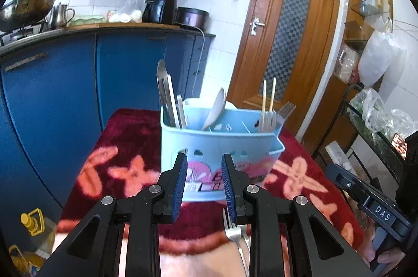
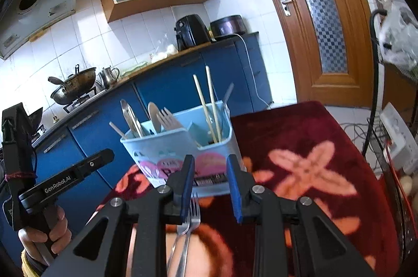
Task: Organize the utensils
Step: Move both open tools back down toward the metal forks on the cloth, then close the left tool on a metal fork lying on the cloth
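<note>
A caddy (image 1: 219,146) stands on the cloth (image 1: 125,136) — chopsticks (image 1: 268,96) at its right end, tongs (image 1: 166,94) at its left. Forks (image 2: 189,219) lie before it — counter (image 1: 109,27) behind.

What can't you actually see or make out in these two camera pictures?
- Handles of the metal forks on the cloth: hidden under each gripper's black body, in both views.
- Lower parts of the chopsticks and white spoon: hidden inside the blue utensil caddy.
- Print on the caddy's front: covered by the left gripper and right gripper, and blurred.
- How many forks lie there: overlapping, partly hidden.
</note>
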Tool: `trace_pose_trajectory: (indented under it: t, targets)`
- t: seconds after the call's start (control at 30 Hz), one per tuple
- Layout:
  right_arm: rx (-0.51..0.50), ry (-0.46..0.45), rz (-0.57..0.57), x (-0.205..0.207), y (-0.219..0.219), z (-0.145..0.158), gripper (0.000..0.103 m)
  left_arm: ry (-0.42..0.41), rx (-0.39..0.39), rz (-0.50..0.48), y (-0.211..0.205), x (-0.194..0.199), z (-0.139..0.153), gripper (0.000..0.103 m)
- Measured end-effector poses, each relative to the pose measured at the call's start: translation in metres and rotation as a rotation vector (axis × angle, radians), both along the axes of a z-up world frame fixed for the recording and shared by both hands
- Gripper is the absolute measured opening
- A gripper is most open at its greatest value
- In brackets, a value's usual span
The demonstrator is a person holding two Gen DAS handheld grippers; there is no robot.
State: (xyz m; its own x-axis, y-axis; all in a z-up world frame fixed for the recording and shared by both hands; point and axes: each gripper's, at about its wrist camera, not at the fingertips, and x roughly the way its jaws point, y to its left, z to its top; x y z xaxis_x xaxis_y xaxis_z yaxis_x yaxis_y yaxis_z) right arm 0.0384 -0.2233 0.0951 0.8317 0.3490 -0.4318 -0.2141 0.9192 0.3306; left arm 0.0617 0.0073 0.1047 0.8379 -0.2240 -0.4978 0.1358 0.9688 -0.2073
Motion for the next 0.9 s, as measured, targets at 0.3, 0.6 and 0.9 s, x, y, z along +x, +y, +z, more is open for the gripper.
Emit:
trace_pose_trajectory:
  t: [0.3,0.6,0.9]
  targets:
    - [0.011,0.072,-0.013,-0.009,-0.010,-0.021,0.029,0.078,0.002,-0.016,-0.005,-0.007,-0.021,0.027]
    - [0.000,0.129,-0.010,-0.012,-0.011,-0.038,0.029,0.151,0.004,-0.019,-0.008,-0.005,-0.042,0.027]
    - [0.005,0.184,-0.015,-0.009,-0.019,-0.054,0.029,0.248,0.011,-0.036,-0.016,0.005,-0.065,0.027]
